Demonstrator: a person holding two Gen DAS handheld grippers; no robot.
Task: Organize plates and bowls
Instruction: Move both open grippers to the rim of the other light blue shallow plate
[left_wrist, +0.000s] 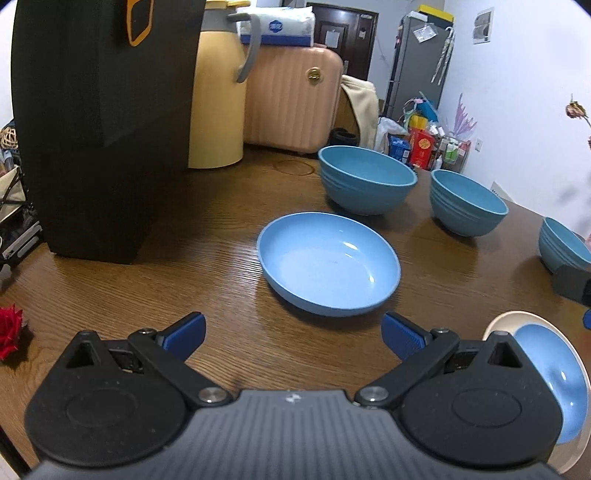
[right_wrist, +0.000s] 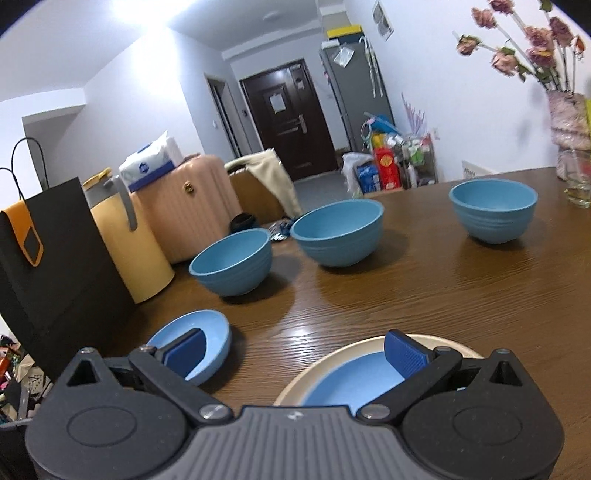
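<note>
Brown wood-grain table (left_wrist: 221, 236) is carrying, left to right: a shallow blue plate (left_wrist: 328, 264) lying near-centre, three deep blue bowls (left_wrist: 365, 179) (left_wrist: 467, 206) (left_wrist: 563, 243) standing apart along the far side, and a cream plate (right_wrist: 424, 341) holding a second blue plate at near right. The left gripper (left_wrist: 293, 330) is hovering spread and empty before the shallow plate; the right gripper (right_wrist: 293, 349) is likewise hanging spread over the cream plate. All are probably light, rigid, glossy and slippery, so gripping at the rim is looking best. Only the right wrist view is showing the vase (right_wrist: 569, 122) and glass (right_wrist: 578, 184).
</note>
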